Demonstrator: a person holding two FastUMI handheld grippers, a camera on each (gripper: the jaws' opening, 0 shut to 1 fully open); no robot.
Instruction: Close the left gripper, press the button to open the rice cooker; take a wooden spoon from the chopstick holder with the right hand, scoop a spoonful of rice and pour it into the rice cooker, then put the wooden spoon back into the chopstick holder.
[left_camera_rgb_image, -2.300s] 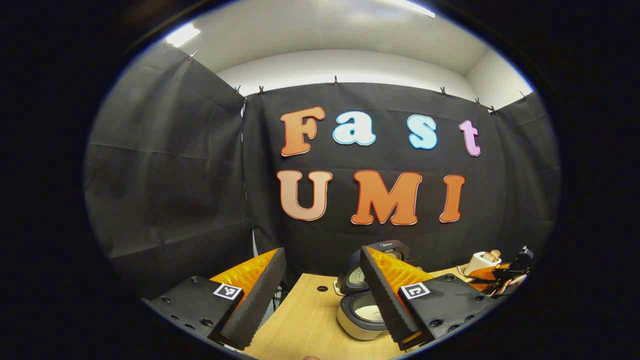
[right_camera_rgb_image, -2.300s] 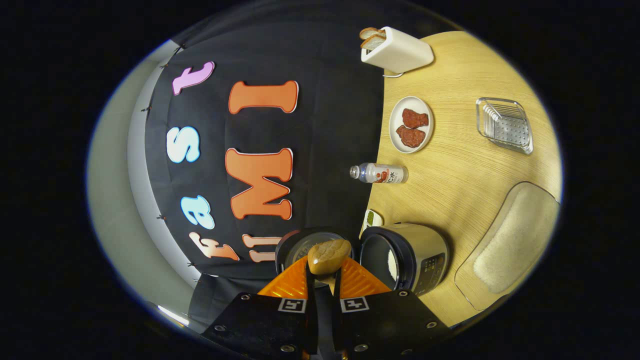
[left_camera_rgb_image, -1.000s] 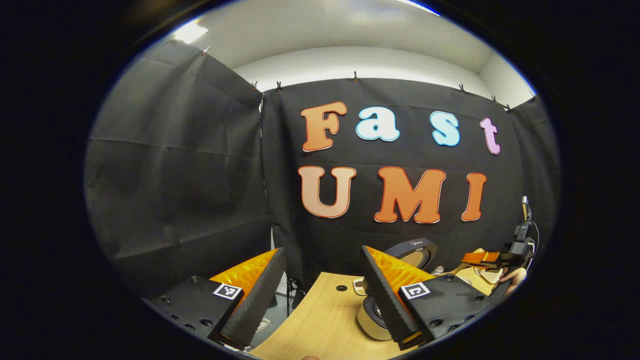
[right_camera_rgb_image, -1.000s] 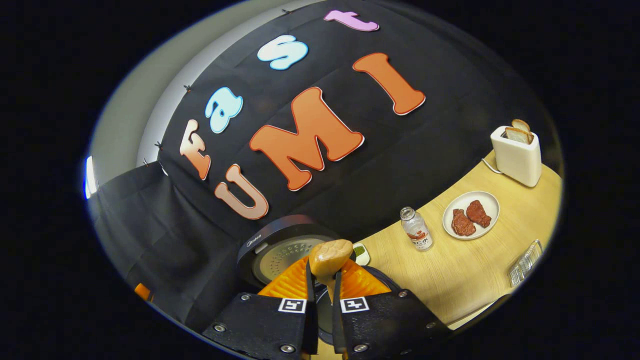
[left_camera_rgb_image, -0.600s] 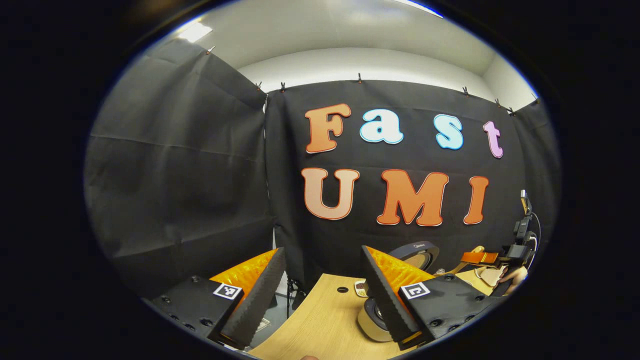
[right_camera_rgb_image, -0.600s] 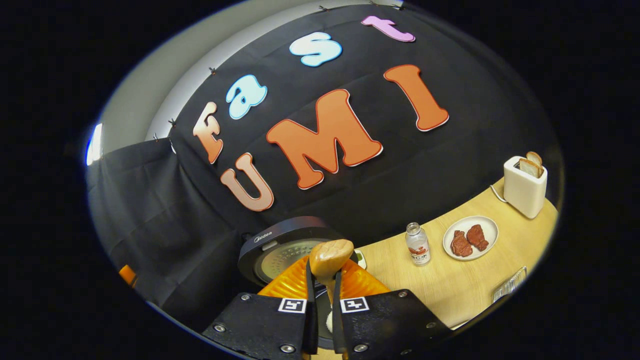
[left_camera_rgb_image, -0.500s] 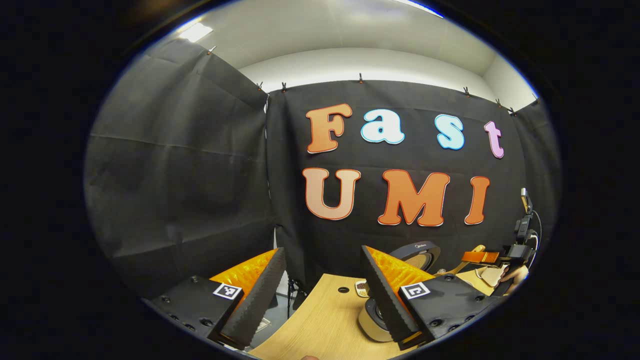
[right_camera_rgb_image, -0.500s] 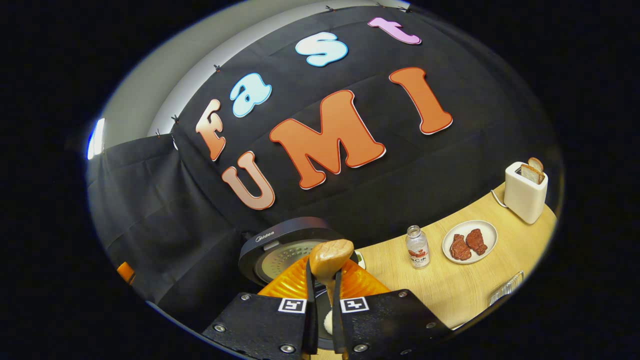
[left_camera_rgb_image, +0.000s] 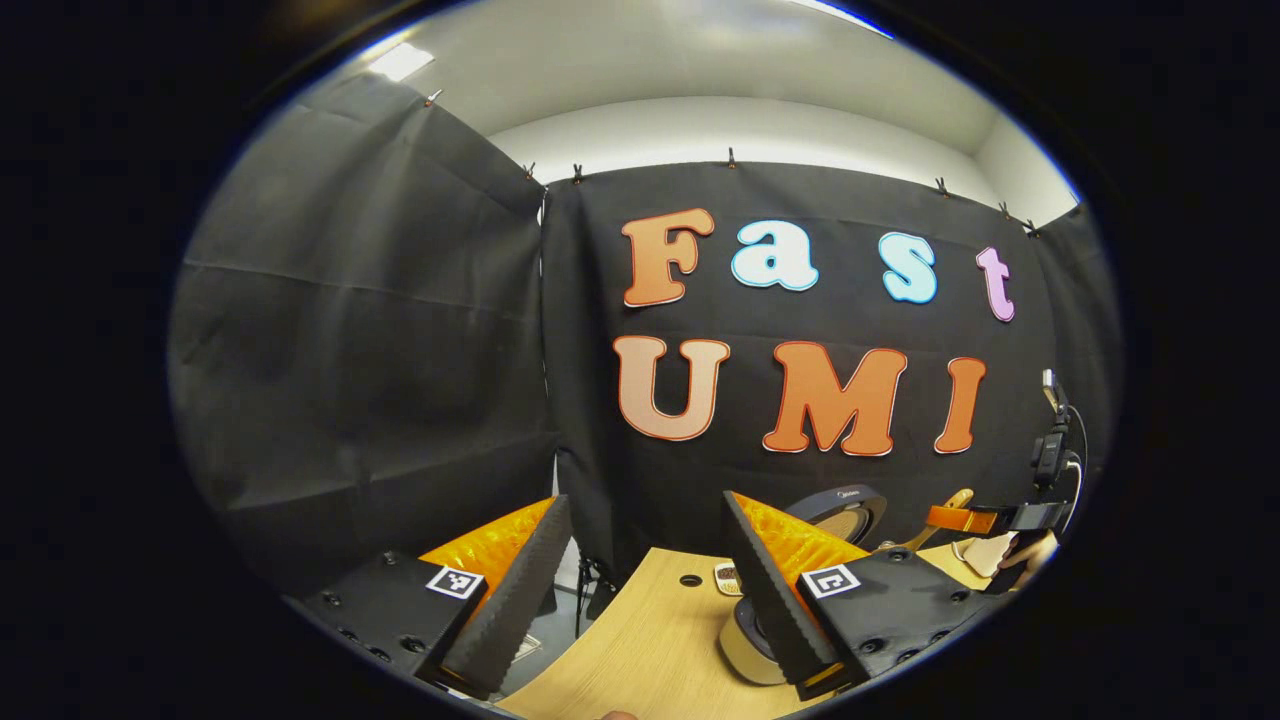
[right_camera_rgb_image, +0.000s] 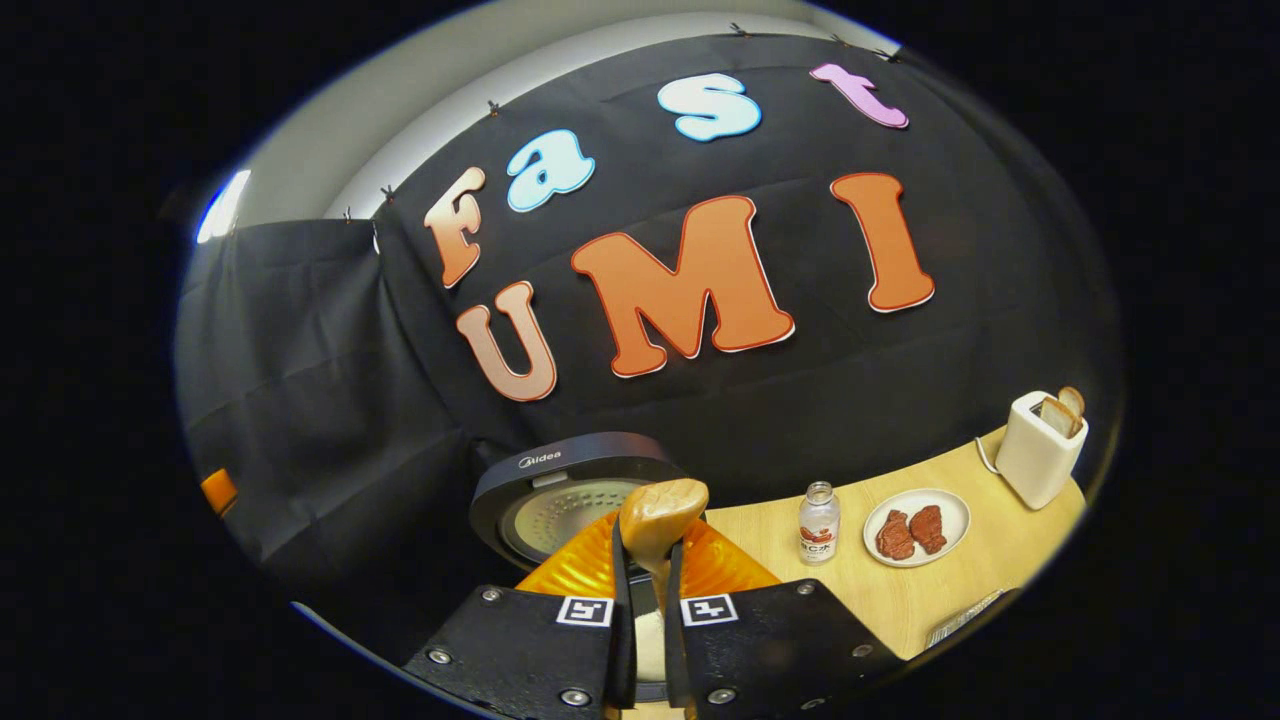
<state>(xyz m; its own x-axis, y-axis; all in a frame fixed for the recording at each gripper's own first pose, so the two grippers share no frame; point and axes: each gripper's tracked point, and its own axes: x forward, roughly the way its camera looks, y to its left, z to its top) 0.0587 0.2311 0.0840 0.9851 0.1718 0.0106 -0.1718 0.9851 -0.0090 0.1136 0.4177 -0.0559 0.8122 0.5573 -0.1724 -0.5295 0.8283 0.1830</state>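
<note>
In the right gripper view my right gripper is shut on the handle of the wooden spoon, whose bowl stands up just past the fingertips. Behind and below it the rice cooker stands open, its dark lid raised; something white shows in the pot between the fingers. In the left gripper view my left gripper is open and holds nothing. The rice cooker sits behind its right finger, lid up. Farther right, the right gripper hovers with the spoon, held by a hand.
On the wooden table to the right stand a small bottle, a plate with two pieces of meat and a white toaster with bread. A small dish lies behind the cooker.
The right gripper has rolled back from its sideways tilt to nearly level and risen above the cooker, still gripping the spoon. The left gripper has drifted slightly and stays open.
</note>
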